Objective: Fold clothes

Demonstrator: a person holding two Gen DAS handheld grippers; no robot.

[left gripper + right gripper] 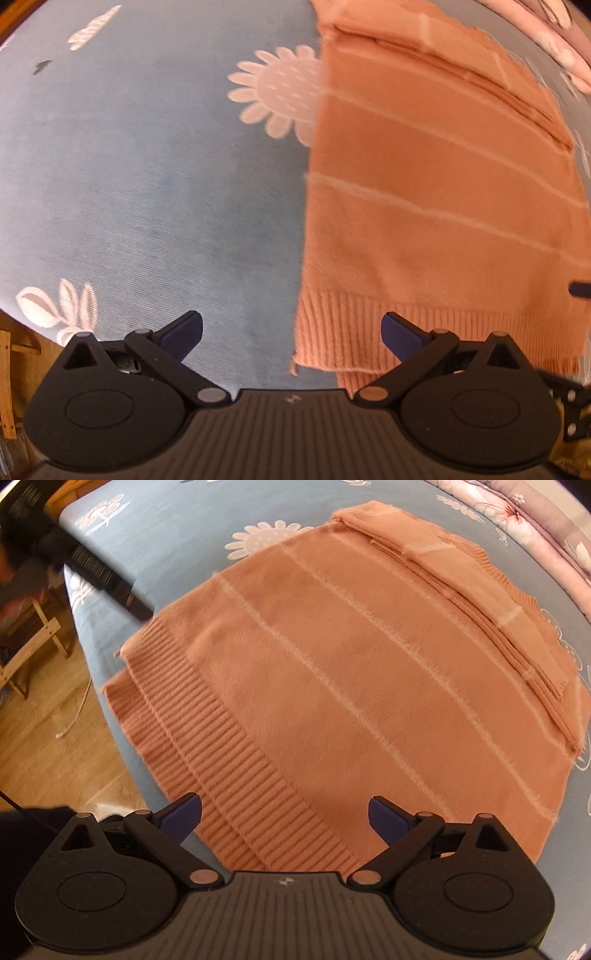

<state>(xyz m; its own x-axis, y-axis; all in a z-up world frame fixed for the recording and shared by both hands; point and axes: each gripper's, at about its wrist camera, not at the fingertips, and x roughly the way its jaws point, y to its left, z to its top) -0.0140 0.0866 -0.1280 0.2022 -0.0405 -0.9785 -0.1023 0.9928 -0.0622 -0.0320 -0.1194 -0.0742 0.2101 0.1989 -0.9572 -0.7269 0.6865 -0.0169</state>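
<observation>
Looking along the left gripper (291,334), its jaws stand spread and empty above the blue flowered bedsheet (147,177); the orange striped sweater (436,206) lies flat to their right, ribbed hem nearest.

From the right wrist view, the right gripper (285,818) is likewise spread wide, holding nothing, hovering over the sweater's ribbed hem (236,775). A folded sleeve (480,602) rests on the far side, and wooden floor (44,738) shows at left.
</observation>
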